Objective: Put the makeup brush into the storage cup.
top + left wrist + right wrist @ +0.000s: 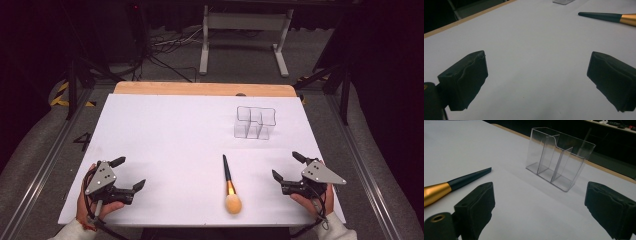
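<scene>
A makeup brush [229,182] lies flat near the table's front edge, its dark handle pointing away, a gold ferrule and tan bristle head toward the person. A clear plastic organizer [255,122] with three compartments stands upright at the back right. My left gripper [129,173] rests at the front left, open, nothing between its jaws; the brush handle [604,17] lies far ahead of it at upper right. My right gripper [287,166] sits at the front right, open and empty. From it the organizer [560,157] stands ahead and the brush [456,183] lies to the left.
The white table sheet [170,140] covers most of the wooden tabletop, whose bare strip [200,89] runs along the far edge. Beyond it, on the dark floor, stand a white metal frame [245,35] and cables [165,47].
</scene>
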Demonstrator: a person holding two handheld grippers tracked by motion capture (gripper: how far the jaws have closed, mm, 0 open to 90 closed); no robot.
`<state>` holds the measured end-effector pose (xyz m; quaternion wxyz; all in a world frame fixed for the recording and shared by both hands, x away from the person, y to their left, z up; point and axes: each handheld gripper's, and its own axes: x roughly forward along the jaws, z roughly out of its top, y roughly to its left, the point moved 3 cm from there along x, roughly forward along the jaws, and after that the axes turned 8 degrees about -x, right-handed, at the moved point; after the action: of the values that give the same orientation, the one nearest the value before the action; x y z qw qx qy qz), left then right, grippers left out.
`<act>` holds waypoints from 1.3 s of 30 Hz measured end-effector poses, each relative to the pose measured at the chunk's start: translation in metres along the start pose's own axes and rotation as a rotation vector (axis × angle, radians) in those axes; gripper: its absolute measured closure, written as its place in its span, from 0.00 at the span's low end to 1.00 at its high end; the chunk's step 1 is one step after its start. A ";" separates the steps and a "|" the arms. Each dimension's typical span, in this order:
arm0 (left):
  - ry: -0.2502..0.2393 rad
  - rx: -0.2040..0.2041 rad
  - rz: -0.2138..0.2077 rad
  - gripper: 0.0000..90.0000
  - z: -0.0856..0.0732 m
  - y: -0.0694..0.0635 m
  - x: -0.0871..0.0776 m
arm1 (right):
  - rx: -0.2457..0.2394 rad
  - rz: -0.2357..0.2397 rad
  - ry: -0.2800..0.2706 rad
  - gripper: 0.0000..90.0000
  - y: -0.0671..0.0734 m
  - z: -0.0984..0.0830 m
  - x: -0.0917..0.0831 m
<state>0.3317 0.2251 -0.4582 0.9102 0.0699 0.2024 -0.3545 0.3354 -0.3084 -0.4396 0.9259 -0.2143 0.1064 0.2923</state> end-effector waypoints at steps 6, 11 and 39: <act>0.002 -0.007 -0.005 0.05 -0.002 0.000 -0.002 | 0.012 0.013 0.011 0.12 -0.001 -0.001 0.001; -0.001 -0.003 -0.010 0.05 -0.001 0.000 -0.002 | 0.010 0.023 0.028 0.13 0.001 0.002 0.003; 0.038 0.000 -0.034 0.05 -0.003 -0.003 0.003 | 0.060 0.487 0.625 0.28 0.075 0.078 0.085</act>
<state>0.3309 0.2216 -0.4618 0.9000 0.0731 0.2207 -0.3688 0.3654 -0.1749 -0.4234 0.7583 -0.2343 0.4392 0.4209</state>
